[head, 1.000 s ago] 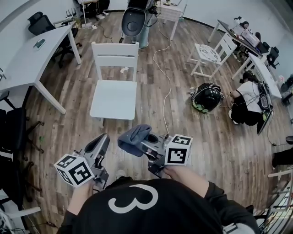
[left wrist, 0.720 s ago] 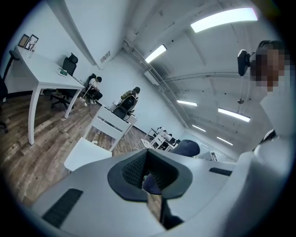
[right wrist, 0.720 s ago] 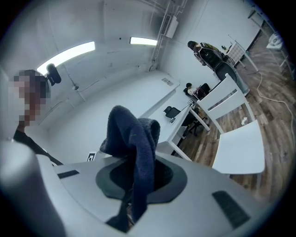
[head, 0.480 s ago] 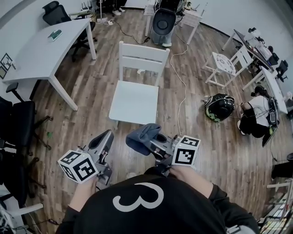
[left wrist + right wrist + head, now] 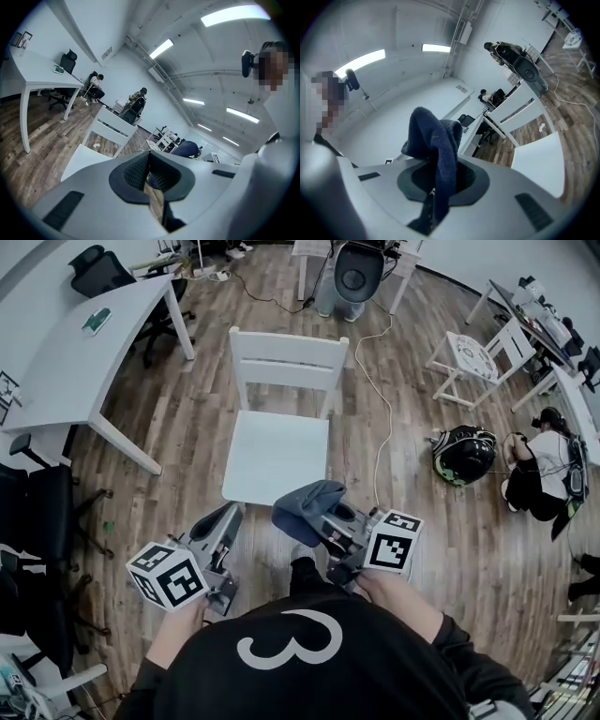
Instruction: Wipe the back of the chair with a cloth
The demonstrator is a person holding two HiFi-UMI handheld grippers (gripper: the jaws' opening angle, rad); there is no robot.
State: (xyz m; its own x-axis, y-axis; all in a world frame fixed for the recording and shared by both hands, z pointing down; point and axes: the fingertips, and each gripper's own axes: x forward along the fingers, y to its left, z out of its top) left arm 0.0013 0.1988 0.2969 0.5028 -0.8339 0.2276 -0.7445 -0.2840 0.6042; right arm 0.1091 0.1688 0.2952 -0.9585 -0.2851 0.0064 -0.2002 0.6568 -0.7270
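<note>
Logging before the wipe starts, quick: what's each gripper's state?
Left gripper: closed, empty.
Right gripper: closed, holding the cloth.

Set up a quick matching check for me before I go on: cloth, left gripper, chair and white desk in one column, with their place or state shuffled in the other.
Things
1. cloth
2. left gripper
3. chair
4. white desk

Place or state
A. stands on the wood floor ahead of both grippers, seat bare
B. jaws together, nothing between them
C. left of the chair, with a small greenish object lying on top
D. clamped in the jaws of the right gripper

Pairs: 1-D, 2-B, 3-A, 4-C
</note>
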